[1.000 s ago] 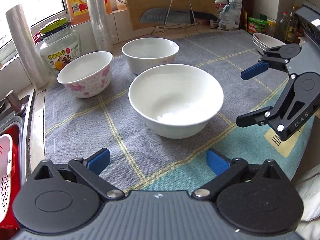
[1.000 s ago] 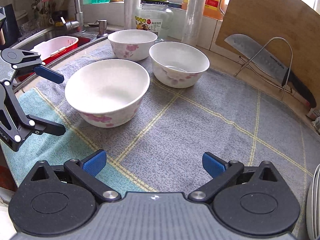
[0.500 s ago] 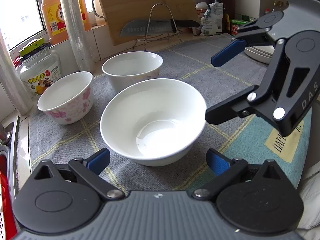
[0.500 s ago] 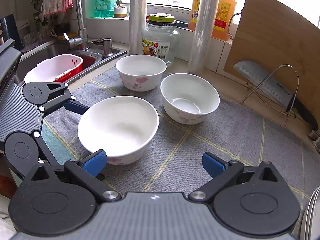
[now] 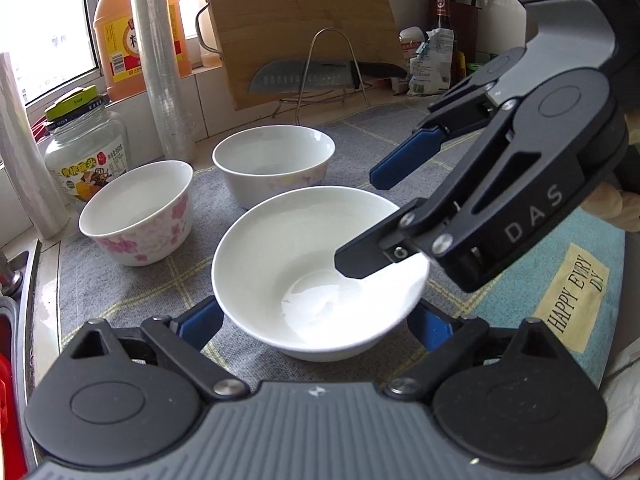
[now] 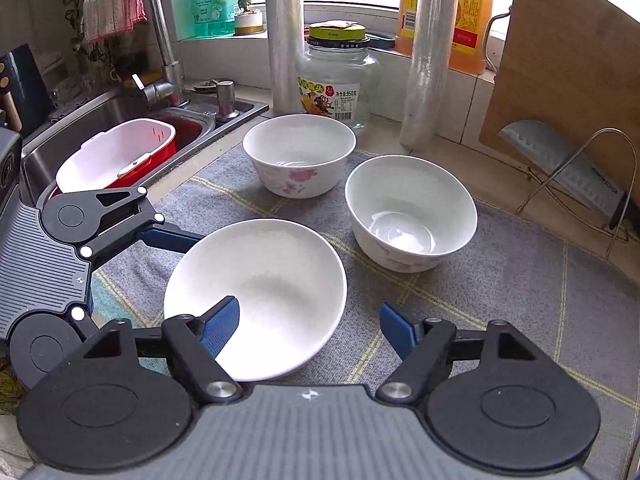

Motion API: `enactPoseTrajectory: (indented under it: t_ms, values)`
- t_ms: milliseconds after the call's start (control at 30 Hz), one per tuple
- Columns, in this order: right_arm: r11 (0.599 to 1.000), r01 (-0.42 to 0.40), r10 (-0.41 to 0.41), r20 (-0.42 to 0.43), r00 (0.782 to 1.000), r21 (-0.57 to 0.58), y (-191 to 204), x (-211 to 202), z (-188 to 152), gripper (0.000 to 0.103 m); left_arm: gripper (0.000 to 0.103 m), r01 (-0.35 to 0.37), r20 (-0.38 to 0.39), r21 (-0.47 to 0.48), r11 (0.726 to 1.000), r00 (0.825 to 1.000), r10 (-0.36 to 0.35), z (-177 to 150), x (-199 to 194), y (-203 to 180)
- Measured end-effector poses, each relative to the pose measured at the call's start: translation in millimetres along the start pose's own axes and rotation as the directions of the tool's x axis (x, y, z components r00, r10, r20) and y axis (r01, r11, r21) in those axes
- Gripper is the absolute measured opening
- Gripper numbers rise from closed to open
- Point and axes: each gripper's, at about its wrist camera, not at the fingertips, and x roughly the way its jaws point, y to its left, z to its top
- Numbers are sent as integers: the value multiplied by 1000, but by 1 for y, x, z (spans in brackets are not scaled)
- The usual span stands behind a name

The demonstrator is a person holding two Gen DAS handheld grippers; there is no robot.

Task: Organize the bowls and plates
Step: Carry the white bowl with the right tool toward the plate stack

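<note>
Left wrist view: the left tool (image 5: 316, 322) is spread wide around the near white bowl (image 5: 288, 280) on the grey mat (image 5: 120, 292); the right tool (image 5: 370, 220), also spread, has one finger inside its rim.

Right wrist view: the right tool (image 6: 310, 326) straddles that bowl's (image 6: 272, 276) edge; two flowered bowls (image 6: 298, 156) stand behind.

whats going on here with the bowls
A person with a gripper in each hand is closing in on the nearest white bowl on the grey mat. The open left gripper straddles its base, and the open right gripper has one finger over its rim. Two flowered bowls sit untouched behind it.
</note>
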Motion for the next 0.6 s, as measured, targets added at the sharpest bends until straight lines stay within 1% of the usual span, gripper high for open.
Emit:
enactPoseTrajectory:
  t_ms: [133, 367, 600]
  values:
    - [999, -31, 31, -9, 999, 8, 2, 8, 4, 75, 96, -1, 4, 5, 1000, 1000, 1, -1, -2, 0]
    - [998, -59, 59, -9, 998, 21, 3, 13, 6, 72, 95, -4, 7, 13, 1000, 1000, 4, 1, -6, -1]
    - [998, -51, 51, -6, 999, 38, 4, 12, 6, 70, 96, -6, 3, 18, 1000, 1000, 6, 1, -7, -2]
